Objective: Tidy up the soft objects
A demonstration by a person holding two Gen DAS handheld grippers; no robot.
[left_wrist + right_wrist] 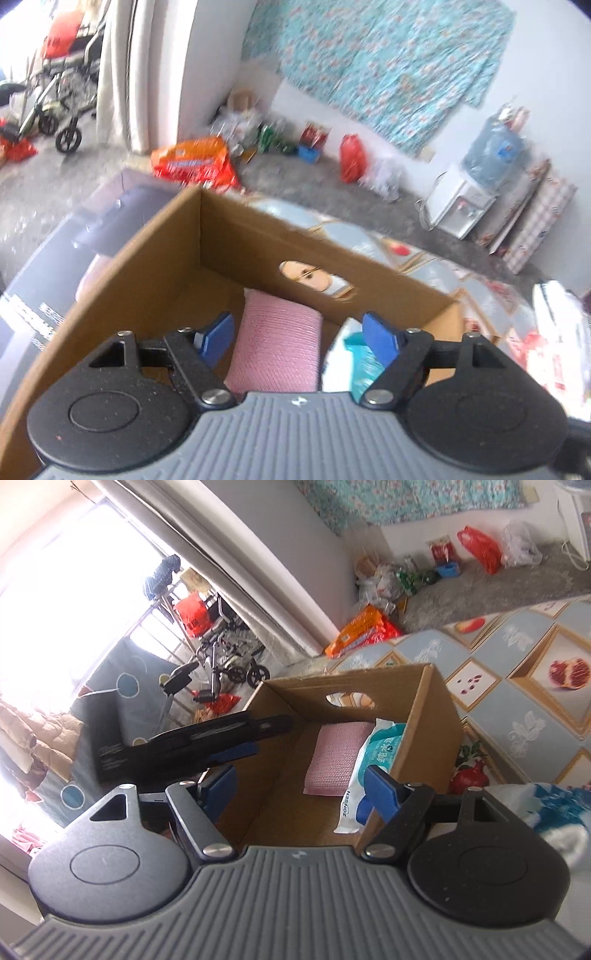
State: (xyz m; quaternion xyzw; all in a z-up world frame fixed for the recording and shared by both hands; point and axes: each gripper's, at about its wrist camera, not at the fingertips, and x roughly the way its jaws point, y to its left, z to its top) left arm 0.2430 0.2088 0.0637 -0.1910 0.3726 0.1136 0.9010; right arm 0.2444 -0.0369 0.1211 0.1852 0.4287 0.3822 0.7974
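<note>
Left wrist: left gripper [299, 334] jaws wide, empty, above cardboard box [147, 280]; pink cloth [275, 350] inside, wipes pack [356, 356] beside it, blurred

Right wrist: right gripper [300, 788] jaws wide, nothing gripped, over box

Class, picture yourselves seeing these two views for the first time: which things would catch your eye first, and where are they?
First, the open brown cardboard box on the fruit-patterned tablecloth. Inside it lie a pink knitted cloth toward the back and a white and teal wet-wipes pack against the right wall. The left gripper hangs open above both.
</note>
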